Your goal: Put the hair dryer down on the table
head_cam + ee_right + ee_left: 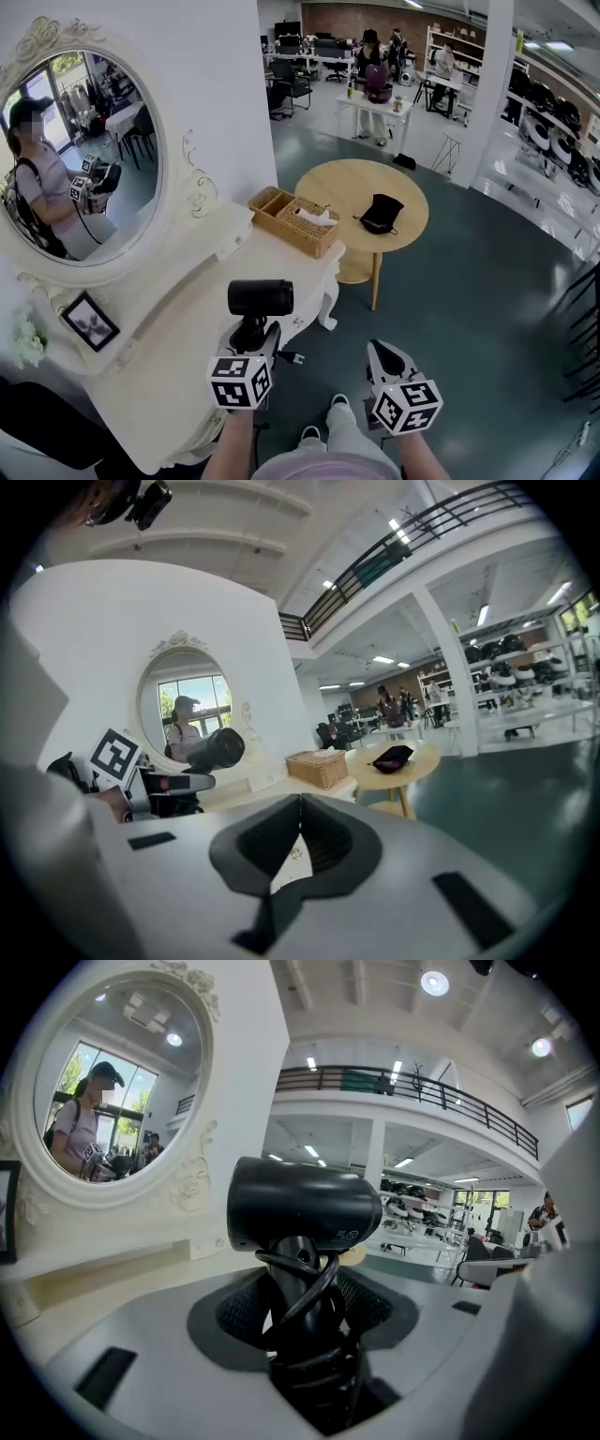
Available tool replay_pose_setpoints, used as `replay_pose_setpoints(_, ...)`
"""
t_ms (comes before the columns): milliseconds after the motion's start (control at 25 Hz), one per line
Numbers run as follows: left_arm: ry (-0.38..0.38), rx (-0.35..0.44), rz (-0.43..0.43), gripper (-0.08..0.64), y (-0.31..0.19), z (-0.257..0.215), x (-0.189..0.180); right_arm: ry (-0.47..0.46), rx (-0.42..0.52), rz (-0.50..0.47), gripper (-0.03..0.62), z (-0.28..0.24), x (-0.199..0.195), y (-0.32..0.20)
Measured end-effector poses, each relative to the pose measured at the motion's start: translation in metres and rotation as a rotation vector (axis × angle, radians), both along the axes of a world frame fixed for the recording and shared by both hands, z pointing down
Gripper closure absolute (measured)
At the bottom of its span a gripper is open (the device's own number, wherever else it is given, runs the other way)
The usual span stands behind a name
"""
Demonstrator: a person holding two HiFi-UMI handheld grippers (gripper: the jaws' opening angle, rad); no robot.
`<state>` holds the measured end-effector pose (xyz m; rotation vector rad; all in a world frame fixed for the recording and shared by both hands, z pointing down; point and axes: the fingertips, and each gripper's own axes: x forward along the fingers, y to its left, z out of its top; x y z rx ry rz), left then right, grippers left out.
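Observation:
My left gripper is shut on the handle of a black hair dryer, which stands upright with its barrel on top. The cord is wound round the handle. In the left gripper view the hair dryer fills the middle, its handle between the pads of the left gripper. It hangs over the front right part of the white dressing table. My right gripper is to the right, off the table's edge over the floor. Its jaws meet at the tips with nothing between them. From there the hair dryer shows at the left.
An oval mirror stands on the dressing table, with a small picture frame and white flowers at its foot. A wicker basket sits at the table's far end. Beyond is a round wooden table with a black bag.

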<state>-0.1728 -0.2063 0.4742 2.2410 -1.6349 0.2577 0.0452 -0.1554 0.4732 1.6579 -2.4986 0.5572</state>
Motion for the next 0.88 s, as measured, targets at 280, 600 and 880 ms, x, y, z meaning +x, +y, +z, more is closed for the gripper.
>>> replay_pose_setpoints(280,0.002,0.023,-0.040,0.339,-0.049,-0.007,0.006,-0.016,0.028,-0.051,0.592,-0.010,0.009,-0.062)
replay_pose_setpoints(600,-0.031,0.036,-0.071,0.339,-0.103,-0.011,0.010,-0.022,0.029,-0.099,0.592,-0.009,0.016,-0.104)
replay_pose_setpoints(880,-0.076,0.012,-0.082,0.339,-0.138,0.002,0.010,-0.024,0.026,-0.113,0.592,-0.007,0.022,-0.124)
